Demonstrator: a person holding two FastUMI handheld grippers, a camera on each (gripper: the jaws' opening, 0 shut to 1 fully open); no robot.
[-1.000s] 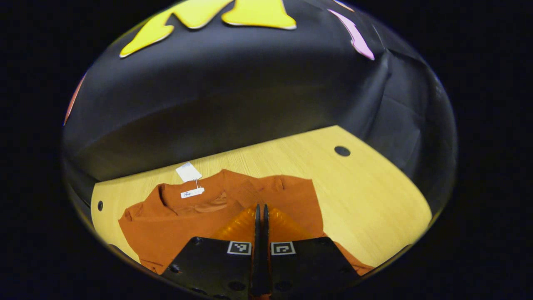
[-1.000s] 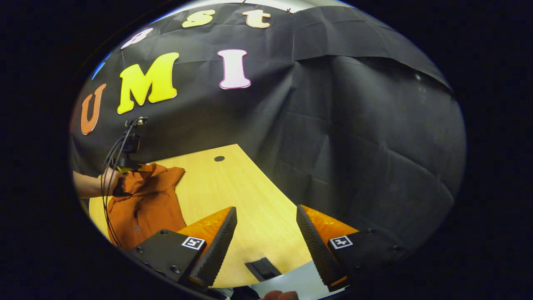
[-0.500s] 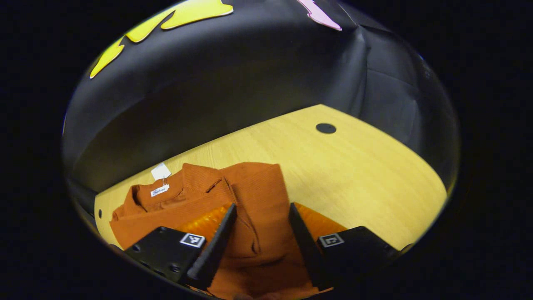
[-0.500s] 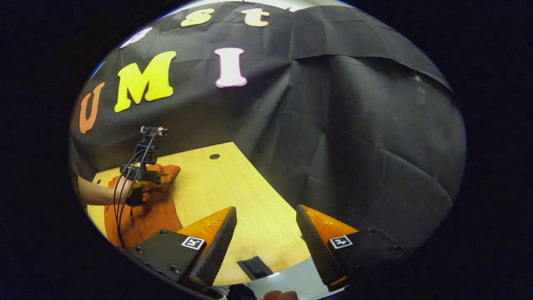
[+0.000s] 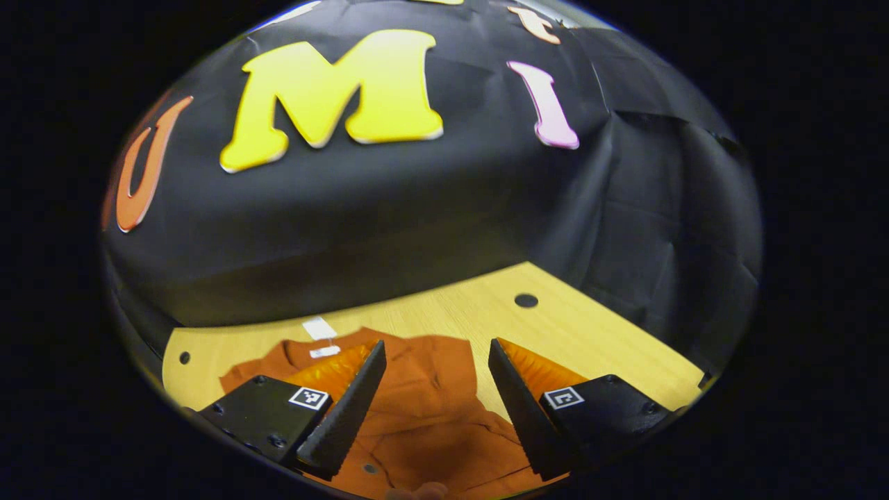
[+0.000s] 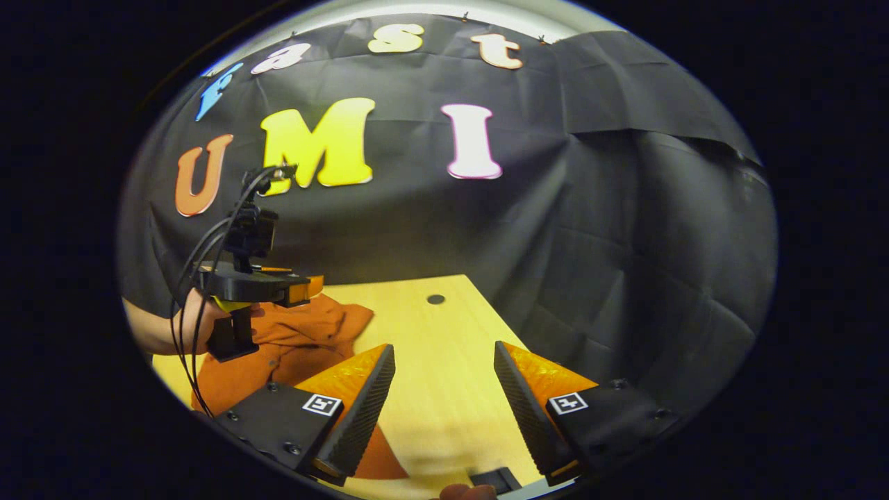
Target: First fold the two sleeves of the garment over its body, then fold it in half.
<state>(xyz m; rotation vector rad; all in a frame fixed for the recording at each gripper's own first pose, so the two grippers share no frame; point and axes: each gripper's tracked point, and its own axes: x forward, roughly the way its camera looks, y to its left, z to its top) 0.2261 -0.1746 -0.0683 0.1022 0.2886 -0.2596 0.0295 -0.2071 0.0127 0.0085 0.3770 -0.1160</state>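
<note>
The rust-orange garment (image 5: 430,410) lies on the wooden table (image 5: 597,340), with a sleeve folded over its body and white tags (image 5: 319,328) at the collar. My left gripper (image 5: 436,344) hangs open above it, nothing between its fingers. In the right gripper view the left gripper (image 6: 298,288) is held by a hand (image 6: 184,323) a little above the garment (image 6: 298,340). My right gripper (image 6: 443,346) stands open over the bare table (image 6: 444,389) to the garment's right, holding nothing.
The table has a round hole (image 5: 526,300) near its far right and a smaller one (image 5: 184,357) at the far left. Black cloth wall rises right behind the table. A dark flat piece (image 6: 494,479) sits at the near table edge.
My left gripper opened, let go of the sleeve and rose away from the garment. The right gripper view swung slightly towards the garment; that gripper stayed open.
</note>
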